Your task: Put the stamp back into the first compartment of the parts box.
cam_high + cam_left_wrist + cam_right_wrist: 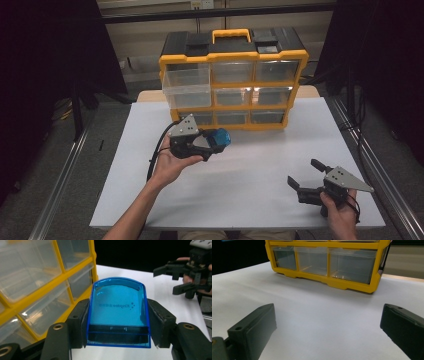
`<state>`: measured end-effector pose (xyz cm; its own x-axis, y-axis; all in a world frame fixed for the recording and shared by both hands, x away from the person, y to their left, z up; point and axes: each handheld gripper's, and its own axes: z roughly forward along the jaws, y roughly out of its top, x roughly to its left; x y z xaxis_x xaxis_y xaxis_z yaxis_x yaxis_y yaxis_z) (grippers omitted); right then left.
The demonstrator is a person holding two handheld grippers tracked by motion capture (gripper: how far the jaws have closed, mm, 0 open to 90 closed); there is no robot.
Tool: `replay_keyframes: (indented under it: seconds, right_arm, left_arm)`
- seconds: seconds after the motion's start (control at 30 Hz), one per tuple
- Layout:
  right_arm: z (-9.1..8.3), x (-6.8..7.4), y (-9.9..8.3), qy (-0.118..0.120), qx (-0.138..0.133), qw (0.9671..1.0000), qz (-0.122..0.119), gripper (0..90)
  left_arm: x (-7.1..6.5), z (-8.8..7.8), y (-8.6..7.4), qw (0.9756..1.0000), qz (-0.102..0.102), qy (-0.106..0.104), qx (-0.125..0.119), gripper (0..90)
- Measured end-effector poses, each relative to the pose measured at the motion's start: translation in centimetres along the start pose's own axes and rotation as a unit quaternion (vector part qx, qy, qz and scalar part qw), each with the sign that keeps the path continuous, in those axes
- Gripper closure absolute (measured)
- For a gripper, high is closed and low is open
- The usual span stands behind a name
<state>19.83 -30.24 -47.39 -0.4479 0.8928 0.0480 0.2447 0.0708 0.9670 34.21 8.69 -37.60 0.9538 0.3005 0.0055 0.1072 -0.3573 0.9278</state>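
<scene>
While a blue translucent case (119,315) is pinched by the left gripper (210,143) before the yellow drawer cabinet (233,75), the right gripper (305,180) is kept spread above the surface (260,170); stowing in the pulled-out drawer (187,87) is likely called for next.

The big yellow drawer box (234,75) stands at the far side of your desk (260,165) and blocks the way there. One clear drawer (187,87) at its top left sticks out toward you. Your left gripper (212,142), with a blue case (218,137) in its jaws, is near the box front. The white middle is bare. Your right gripper (305,177) sits wide open, well apart, near the right corner.
</scene>
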Motion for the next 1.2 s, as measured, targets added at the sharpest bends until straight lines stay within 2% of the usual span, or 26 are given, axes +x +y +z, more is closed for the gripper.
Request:
replay_keyframes:
  seconds: [0.1,0.27,0.33,0.4,0.47,0.57,0.6,0.83,0.87,0.9,0.93,1.03,1.2]
  right_arm:
    - [0.0,0.0,0.0,-0.001,-0.002,1.0,0.0,0.0]
    - [-0.1,0.1,0.0,0.0,-0.003,1.0,0.003,0.0]
    - [-0.1,0.1,0.1,0.003,-0.003,1.0,0.003,0.0]
    - [-0.1,0.1,0.1,0.003,-0.003,1.0,0.003,0.0]
    - [-0.1,0.1,0.1,0.003,-0.004,1.0,0.004,0.0]
    - [-0.1,0.1,0.1,0.003,-0.005,1.0,0.003,0.0]
    - [-0.1,0.1,0.1,0.003,-0.005,1.0,0.004,0.0]
    - [-0.1,0.1,0.1,0.003,-0.006,1.0,0.003,0.0]
    - [-0.1,0.1,0.1,0.004,-0.006,1.0,0.003,0.0]
    - [-0.1,0.0,0.1,0.004,-0.007,1.0,0.002,0.0]
    - [-0.1,0.0,0.1,0.003,-0.007,1.0,0.002,0.0]
    - [-0.1,0.1,0.1,0.003,-0.007,1.0,0.003,0.0]
    - [-0.1,0.1,0.1,0.003,-0.009,1.0,0.003,0.0]
  left_arm:
    - [0.0,-0.4,0.2,1.0,-0.001,-0.005,-0.008,41.3]
    - [0.2,-1.4,0.6,0.9999,0.0,0.001,-0.013,41.3]
    - [0.2,-1.7,0.8,0.9998,0.001,0.004,-0.02,41.3]
    - [0.3,-2.1,1.0,0.9997,0.002,-0.002,-0.025,41.3]
    - [0.2,-2.5,1.3,0.9995,-0.002,0.004,-0.031,41.3]
    - [0.2,-3.0,1.6,0.9996,0.004,0.0,-0.028,41.3]
    - [0.2,-3.0,1.7,0.9995,0.008,-0.01,-0.03,41.3]
    - [0.0,-3.9,2.4,0.9993,0.014,-0.002,-0.033,41.3]
    - [-0.1,-4.0,2.5,0.9992,0.014,-0.006,-0.036,41.3]
    - [0.0,-4.2,2.7,0.9992,0.022,-0.005,-0.034,41.3]
    - [-0.2,-4.3,2.8,0.9991,0.017,-0.002,-0.038,41.3]
    - [-0.1,-5.0,3.1,0.999,0.021,0.007,-0.038,41.3]
    - [0.0,-5.9,3.5,0.9984,0.008,0.015,-0.053,41.3]
